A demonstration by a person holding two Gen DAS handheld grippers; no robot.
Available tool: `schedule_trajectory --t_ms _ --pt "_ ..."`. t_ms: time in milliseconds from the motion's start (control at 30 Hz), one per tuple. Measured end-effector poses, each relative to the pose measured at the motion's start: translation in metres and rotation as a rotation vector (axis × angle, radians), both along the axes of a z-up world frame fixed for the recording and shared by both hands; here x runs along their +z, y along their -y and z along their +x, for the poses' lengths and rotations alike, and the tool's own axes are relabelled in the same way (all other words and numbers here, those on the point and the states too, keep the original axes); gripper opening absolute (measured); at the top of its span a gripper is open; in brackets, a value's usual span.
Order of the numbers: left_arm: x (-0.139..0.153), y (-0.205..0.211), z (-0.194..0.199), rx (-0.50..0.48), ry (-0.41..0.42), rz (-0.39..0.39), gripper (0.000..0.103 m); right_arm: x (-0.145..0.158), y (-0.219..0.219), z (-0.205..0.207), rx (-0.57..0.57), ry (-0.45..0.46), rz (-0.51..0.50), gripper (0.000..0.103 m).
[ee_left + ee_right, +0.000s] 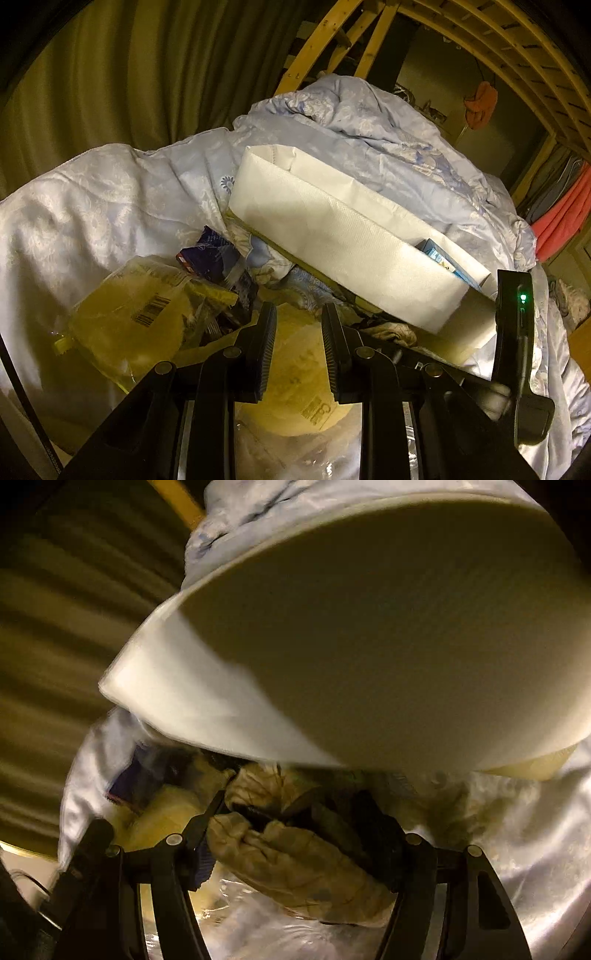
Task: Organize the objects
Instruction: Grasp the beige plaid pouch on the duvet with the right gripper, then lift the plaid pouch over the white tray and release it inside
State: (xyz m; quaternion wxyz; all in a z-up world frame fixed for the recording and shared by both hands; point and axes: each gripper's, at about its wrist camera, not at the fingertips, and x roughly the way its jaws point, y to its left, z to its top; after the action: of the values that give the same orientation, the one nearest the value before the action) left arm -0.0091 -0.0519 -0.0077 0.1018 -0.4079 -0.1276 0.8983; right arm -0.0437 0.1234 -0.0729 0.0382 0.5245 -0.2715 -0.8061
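My left gripper [299,314] is shut with nothing seen between its pads, hovering over a yellowish plastic bag [140,314] on the bed. A white open-topped paper bag [332,236] lies tilted just beyond it, with a blue carton [443,258] inside. In the right wrist view the white paper bag [369,627] fills the upper picture. Below it, my right gripper [291,805] stands with its jaws apart around a crumpled beige quilted cloth [295,860]. The picture is blurred and I see no firm pinch on the cloth. The beige cloth [391,332] also peeks out under the paper bag.
A rumpled pale blue quilt [110,203] covers the bed. A dark blue packet [214,254] lies beside the plastic bag. A black housing with a green light [517,332] stands at the right. Olive curtains [129,74] hang behind, and a wooden bunk frame [517,55] arches overhead.
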Motion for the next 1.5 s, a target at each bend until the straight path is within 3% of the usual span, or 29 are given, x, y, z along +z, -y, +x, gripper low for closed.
schedule_trajectory --t_ms 67,267,567,833,1100,1233,1500 --pt "0.0 0.0 0.0 0.0 0.003 0.003 0.024 0.004 0.004 0.003 0.026 -0.003 0.036 0.056" --pt "0.002 0.002 0.0 -0.002 0.002 0.021 0.024 0.022 0.007 0.019 0.06 -0.04 0.077 0.045" --pt "0.004 0.003 0.001 0.002 -0.002 0.034 0.024 0.059 -0.014 0.046 0.027 -0.093 0.059 0.045" --pt "0.006 0.004 0.001 0.0 -0.012 0.033 0.024 0.1 -0.028 0.065 -0.01 -0.175 0.153 0.045" --pt "0.013 0.006 0.005 -0.005 -0.047 0.051 0.024 0.139 -0.044 0.085 -0.059 -0.301 0.125 0.045" --pt "0.016 0.005 0.005 -0.006 -0.063 0.049 0.024 0.153 -0.049 0.087 -0.05 -0.362 0.053 0.045" --pt "0.017 0.007 0.006 -0.008 -0.073 0.055 0.024 0.152 -0.04 0.048 -0.044 -0.38 -0.034 0.045"
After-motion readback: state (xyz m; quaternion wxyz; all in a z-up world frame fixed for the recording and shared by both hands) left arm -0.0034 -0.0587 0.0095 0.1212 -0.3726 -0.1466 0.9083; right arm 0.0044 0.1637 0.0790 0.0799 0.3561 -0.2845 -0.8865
